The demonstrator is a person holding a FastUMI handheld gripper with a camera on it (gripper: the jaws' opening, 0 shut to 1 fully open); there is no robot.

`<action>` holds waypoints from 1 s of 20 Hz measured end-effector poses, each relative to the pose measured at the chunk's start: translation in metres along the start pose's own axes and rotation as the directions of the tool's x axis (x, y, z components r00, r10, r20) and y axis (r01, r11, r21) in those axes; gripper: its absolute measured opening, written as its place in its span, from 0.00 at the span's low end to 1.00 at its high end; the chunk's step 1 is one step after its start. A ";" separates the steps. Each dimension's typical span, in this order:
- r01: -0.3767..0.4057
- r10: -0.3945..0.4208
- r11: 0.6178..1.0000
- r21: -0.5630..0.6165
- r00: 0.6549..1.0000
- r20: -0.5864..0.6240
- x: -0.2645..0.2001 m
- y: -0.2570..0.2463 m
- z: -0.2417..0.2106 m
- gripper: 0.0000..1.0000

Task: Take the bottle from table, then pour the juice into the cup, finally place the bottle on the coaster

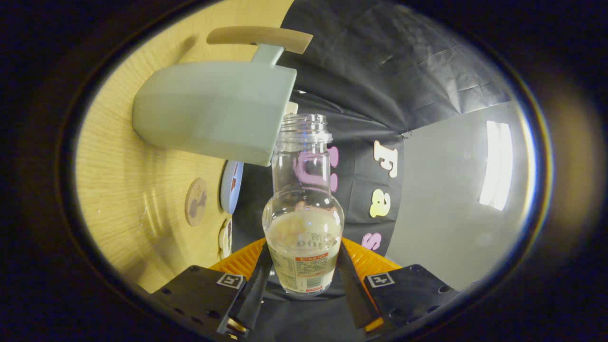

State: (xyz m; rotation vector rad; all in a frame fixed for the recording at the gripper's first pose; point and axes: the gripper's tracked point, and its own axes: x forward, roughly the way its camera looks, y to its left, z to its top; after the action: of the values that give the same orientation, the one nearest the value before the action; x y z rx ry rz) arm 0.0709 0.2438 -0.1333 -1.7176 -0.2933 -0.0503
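Clear plastic bottle (304, 209) pinched between both fingers of gripper (304, 280), held at labelled lower body; capless mouth at 12 o'clock, beside rim of pale green cup (213, 109). Camera rolled, so table (123, 180) stands at 9 o'clock: bottle likely tipped for pour. Juice fills only lower part, so judged light; smooth thin wall probably slippery and squeezable, so firm, gentle hold at wide belly suits. Round coasters (195, 201) on table below cup, at 8 o'clock from bottle neck. Spill risk if mouth misses rim.
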 end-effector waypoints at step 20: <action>-0.139 0.354 0.231 0.963 0.934 0.050 0.011 0.016 -0.031 0.79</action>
State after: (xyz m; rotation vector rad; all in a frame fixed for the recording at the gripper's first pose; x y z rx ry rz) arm 0.0895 0.2135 -0.1410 -0.4456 0.1276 0.1906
